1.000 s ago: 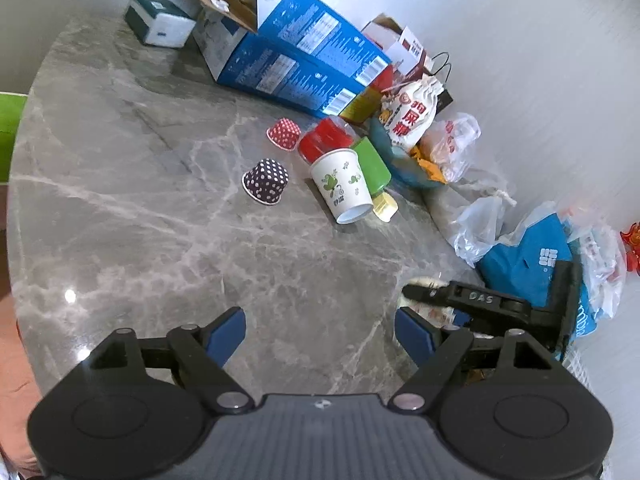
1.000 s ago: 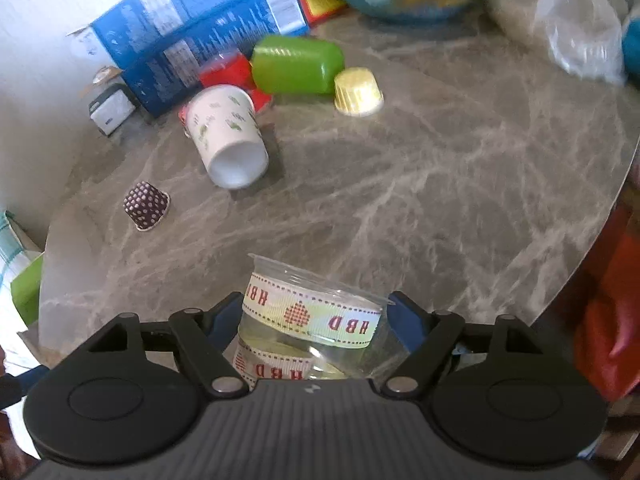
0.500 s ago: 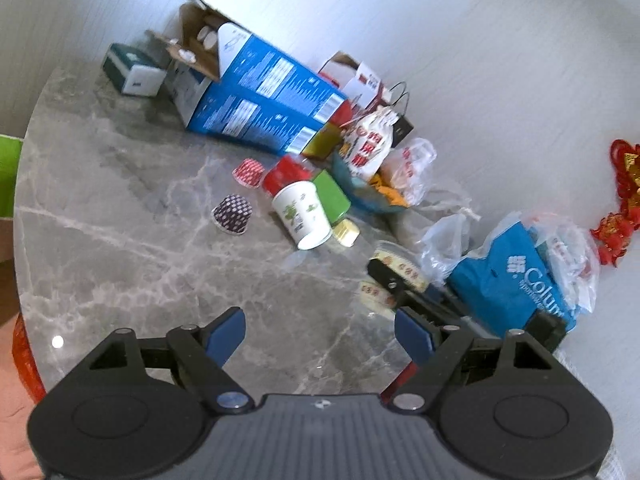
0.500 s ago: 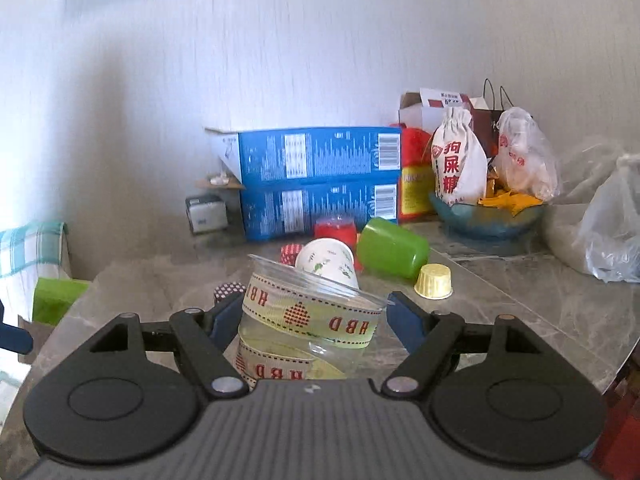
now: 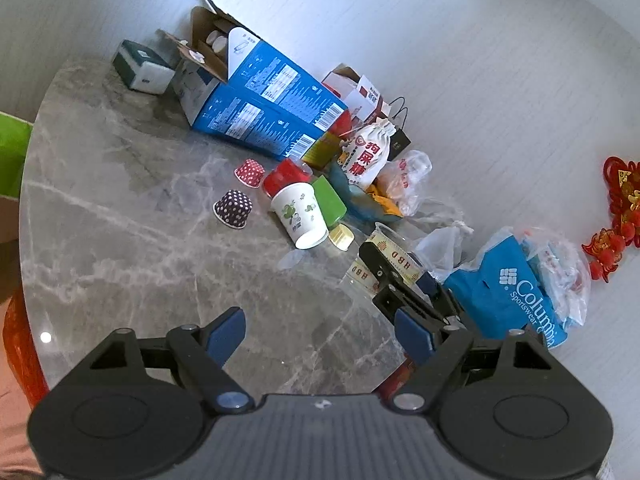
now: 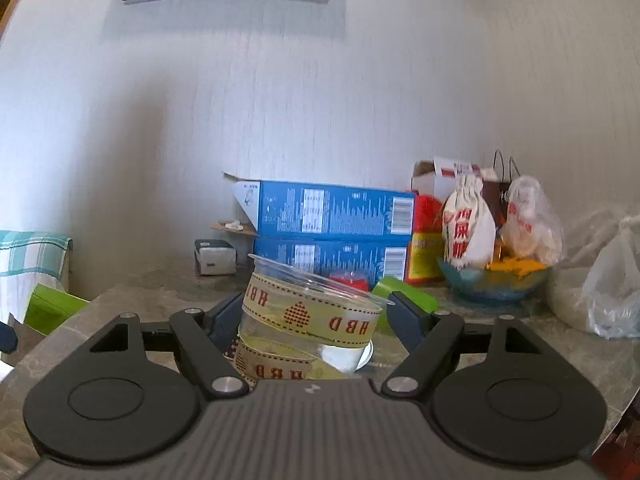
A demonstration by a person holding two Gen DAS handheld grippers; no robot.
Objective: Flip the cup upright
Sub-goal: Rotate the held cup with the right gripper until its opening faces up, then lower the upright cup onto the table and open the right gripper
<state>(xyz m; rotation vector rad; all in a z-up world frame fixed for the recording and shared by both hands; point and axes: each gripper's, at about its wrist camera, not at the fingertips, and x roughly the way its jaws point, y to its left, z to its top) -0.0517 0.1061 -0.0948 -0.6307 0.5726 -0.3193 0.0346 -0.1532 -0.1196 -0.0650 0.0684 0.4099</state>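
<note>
A clear plastic cup (image 6: 316, 316) with yellow "HBD" bands stands upright, mouth up, between the blue pads of my right gripper (image 6: 316, 326), which is shut on it. The left wrist view shows the same cup (image 5: 394, 258) at the table's right side with the right gripper (image 5: 384, 264) clamped on it, low over the grey marble table (image 5: 120, 248). I cannot tell whether its base touches the top. My left gripper (image 5: 320, 336) is open and empty over the near part of the table.
Several cups lie on their sides mid-table: a white printed paper cup (image 5: 300, 216), a green cup (image 5: 330, 200), a red cup (image 5: 282, 174), two dotted cupcake cups (image 5: 233, 208). Blue cartons (image 5: 260, 108), a snack bowl (image 6: 492, 280) and plastic bags (image 5: 516, 292) line the wall.
The right gripper has swung from looking down at the table to level, turning the clear cup to mouth-up and lowering it to the table. The left gripper has pulled back and stayed open.
</note>
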